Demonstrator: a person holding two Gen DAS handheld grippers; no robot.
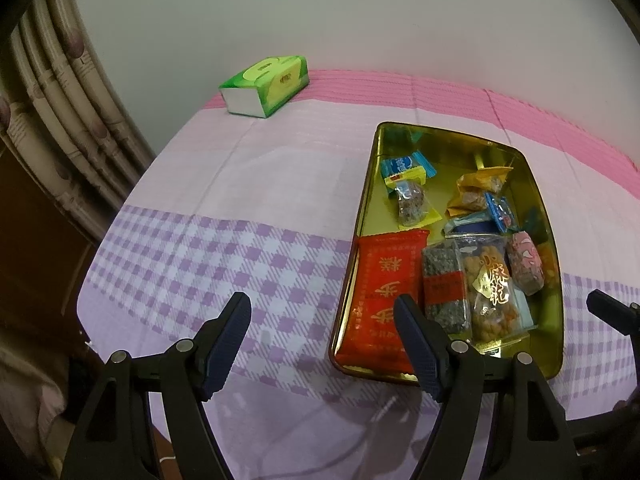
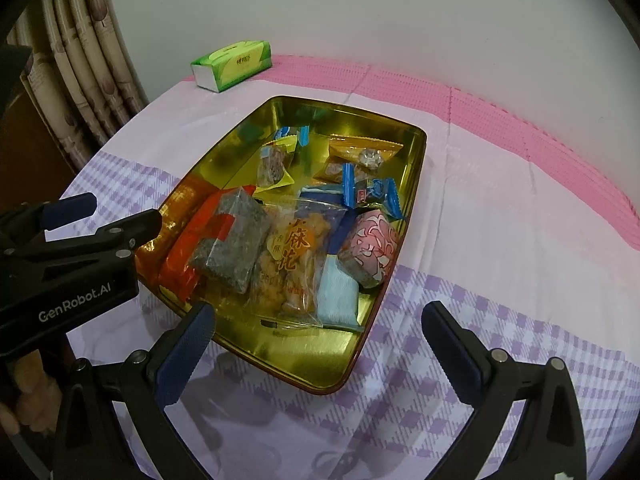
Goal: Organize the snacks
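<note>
Two grippers are in my feeds, both with jaws spread wide and holding nothing. My left gripper [image 1: 322,344] hangs above the checked cloth [image 1: 208,272], its right finger crossing the near-left corner of the gold tin tray [image 1: 362,216]. My right gripper [image 2: 316,342] sits at the tray's near edge, with the tray [image 2: 316,364] stretching away toward 12 o'clock. In the right wrist view the left gripper [image 2: 116,216] enters from 9 o'clock beside the tray's left rim.

The surface is cloth-covered; I cannot tell whether it is a counter or a bed. It drops off at 7 to 9 o'clock in the left view, toward a curtain [image 1: 60,92]. Open cloth lies left of the tray, and more at 3 to 5 o'clock in the right view.

All the snacks I can see lie inside the tray. Nearest are a red packet [image 1: 384,292], a dark seeded bar with a red band [image 1: 444,284], a clear bag of fried twists [image 1: 490,288], a pale blue packet [image 2: 338,292] and a pink patterned round one [image 2: 370,250], packed side by side. Farther in lie blue-wrapped candies [image 2: 370,194], a yellow-edged sachet [image 2: 274,164] and an orange packet [image 2: 360,152], loosely scattered.

Well beyond, at 11 o'clock, a green tissue pack [image 1: 266,86] rests on the pink border by the wall.
</note>
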